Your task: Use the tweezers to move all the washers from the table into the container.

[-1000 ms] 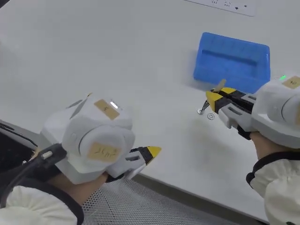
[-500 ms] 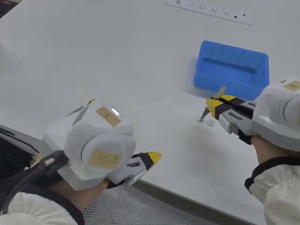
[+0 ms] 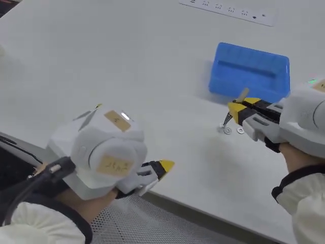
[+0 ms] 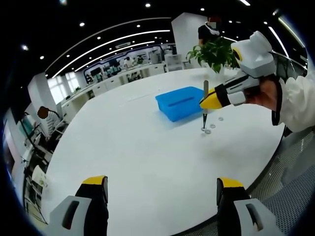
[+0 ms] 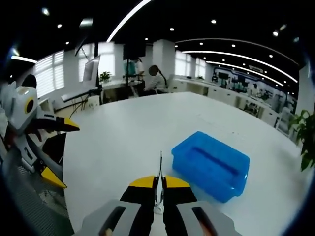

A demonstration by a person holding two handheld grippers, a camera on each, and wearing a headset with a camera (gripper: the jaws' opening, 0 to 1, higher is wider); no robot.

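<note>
Hovering over the near edge of the white table (image 3: pixel 127 66), the left gripper (image 3: pixel 161 168) has its yellow-tipped jaws spread wide and nothing between them. In its own view the two jaws stand far apart over bare tabletop.

Farther in and toward the table's right side, the right gripper (image 3: pixel 236 110) has its jaws pressed nearly together on a pair of tweezers (image 3: pixel 225 121). The tweezers run out ahead of the jaws and slant down to the surface, with their upper end sticking up behind the yellow tips. The tweezer points meet the table just beside two small washers (image 3: pixel 228 130), which lie close together on the tabletop. The left gripper view shows a third ring a little apart from them. Whether the points have hold of a washer cannot be told.

Just beyond the washers sits the blue container (image 3: pixel 251 71), a shallow rectangular tub, and what shows of its inside looks plain blue.

Along the far edge of the table lies a white power strip (image 3: pixel 228 10).
</note>
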